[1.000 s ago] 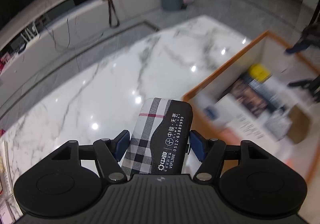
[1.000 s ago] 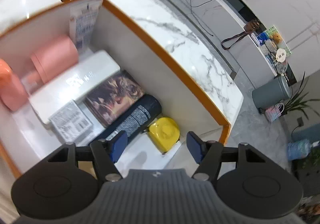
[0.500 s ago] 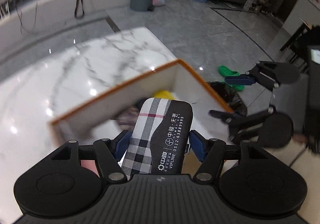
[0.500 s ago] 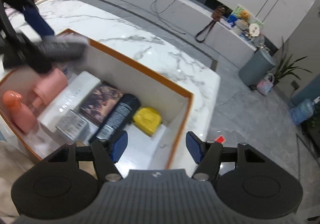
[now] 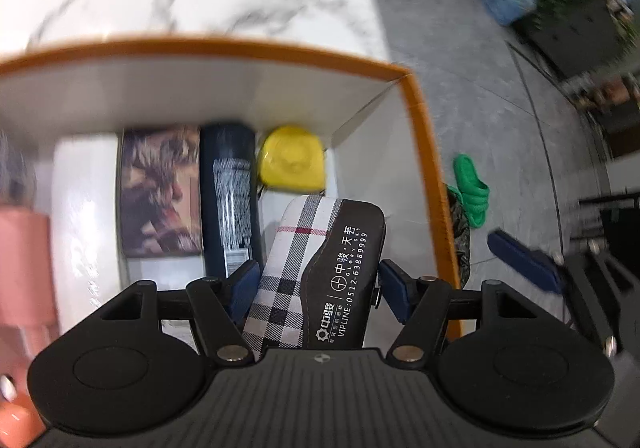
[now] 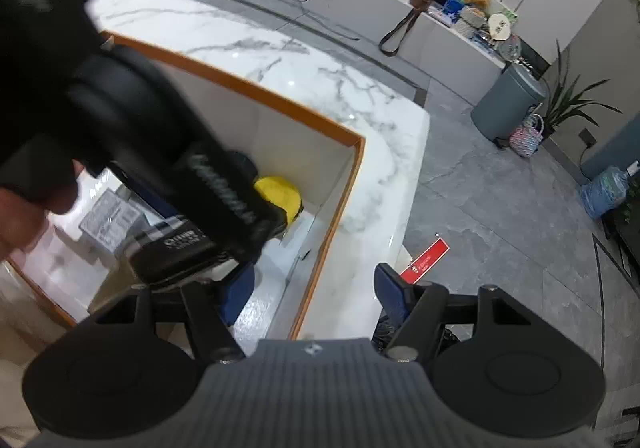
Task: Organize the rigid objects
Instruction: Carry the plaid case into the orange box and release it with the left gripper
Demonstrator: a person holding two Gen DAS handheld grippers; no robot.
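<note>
Plaid-and-black case [image 5: 320, 272], printed with white lettering, clamped between the blue pads of the left gripper [image 5: 314, 288] and held above the near right part of the orange-rimmed box [image 5: 424, 151]; in the right wrist view only its black end [image 6: 176, 256] shows beneath the blurred left gripper body. Inside the box lie a yellow round object [image 5: 292, 163], a black cylinder [image 5: 230, 191] just beside it, and a dark pictured box [image 5: 160, 191]; a pink item at the left edge is cut off and blurred. Compared with half a second ago, the case has advanced from over the box's wall to over its interior. The right gripper [image 6: 316, 292] hangs at the box's right wall, its jaws apart and holding nothing.
</note>
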